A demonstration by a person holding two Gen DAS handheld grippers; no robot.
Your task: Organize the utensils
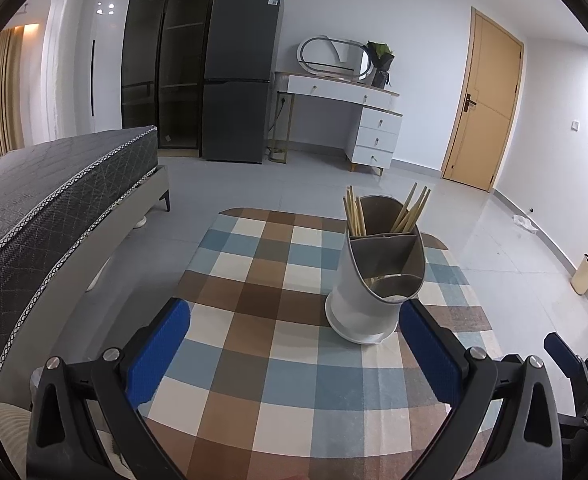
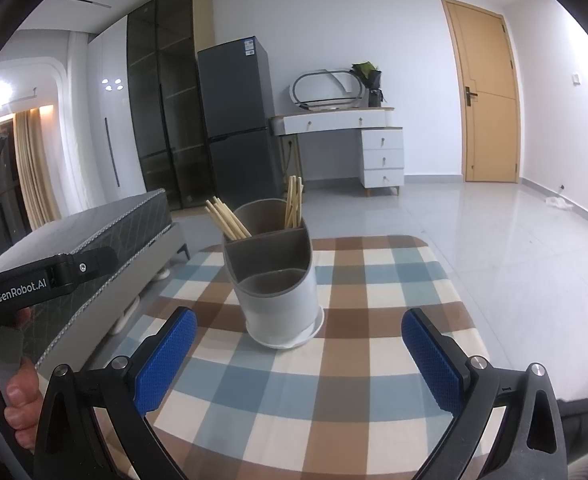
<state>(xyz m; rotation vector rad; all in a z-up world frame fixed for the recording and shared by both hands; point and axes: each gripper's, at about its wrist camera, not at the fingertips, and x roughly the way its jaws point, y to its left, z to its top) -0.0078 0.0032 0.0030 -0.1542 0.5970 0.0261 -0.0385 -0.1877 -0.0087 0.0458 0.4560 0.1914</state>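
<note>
Your left gripper [image 1: 294, 354] sits low over the checked tablecloth [image 1: 254, 380], blue pads [image 1: 156, 354] spread wide, nothing between them. Your right gripper [image 2: 300, 360] is the same: fingers apart, empty, hovering above the cloth. Your hand [image 2: 18, 396] shows at the left edge of the right wrist view, wrapped round the other gripper's handle. Just past both sets of fingertips stands the white utensil holder [image 2: 278, 296], upright on the cloth, grey divided insert inside. Chopsticks [image 2: 228, 218] lean in the rear left compartment, more chopsticks [image 2: 293, 202] in the rear right; front compartment contents hard to tell. Beyond: bed [image 1: 54, 216] at left, fridge [image 1: 240, 76], white dresser [image 1: 358, 116], wooden door [image 1: 484, 104].
</note>
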